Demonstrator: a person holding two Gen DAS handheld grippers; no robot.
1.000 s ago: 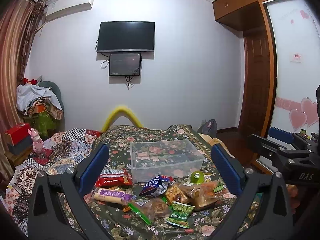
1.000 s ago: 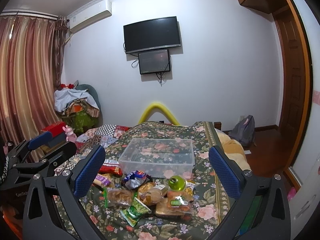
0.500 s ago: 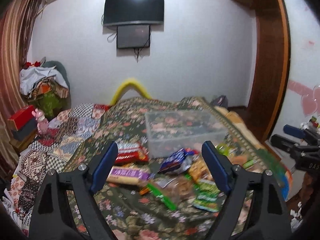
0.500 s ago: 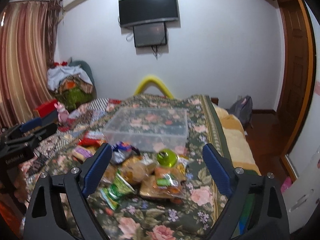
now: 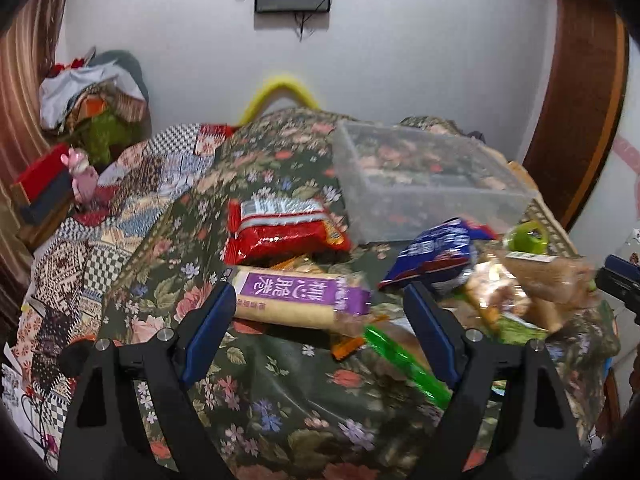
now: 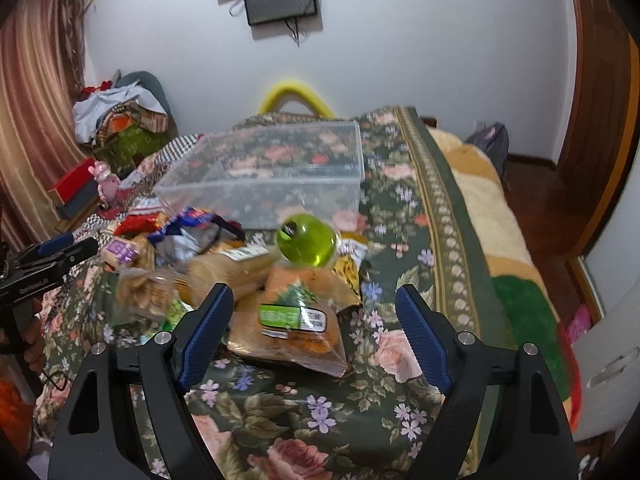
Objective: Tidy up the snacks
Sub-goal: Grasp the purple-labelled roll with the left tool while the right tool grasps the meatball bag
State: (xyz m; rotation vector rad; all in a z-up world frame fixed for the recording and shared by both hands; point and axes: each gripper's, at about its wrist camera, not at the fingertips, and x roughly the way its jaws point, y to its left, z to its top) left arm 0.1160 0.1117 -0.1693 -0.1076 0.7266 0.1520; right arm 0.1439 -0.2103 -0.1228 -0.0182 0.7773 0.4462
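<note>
1. Both hand-held grippers have dropped closer to the snack pile on the bed (image 6: 404,216) than a second ago.
2. Landmark: a clear plastic box (image 5: 424,184) on the floral bedspread, nothing inside it.
3. Just in front of the box lie a red packet (image 5: 280,232), a purple-labelled biscuit pack (image 5: 300,296), a blue bag (image 5: 436,252) and a green round container (image 6: 307,244).
4. Left hand-held gripper (image 5: 320,332): jaws wide apart, holding nothing, over the biscuit pack.
5. Right hand-held gripper (image 6: 312,332): jaws wide apart, holding nothing, over a bagged pastry (image 6: 292,328) nearer than the box.
</note>
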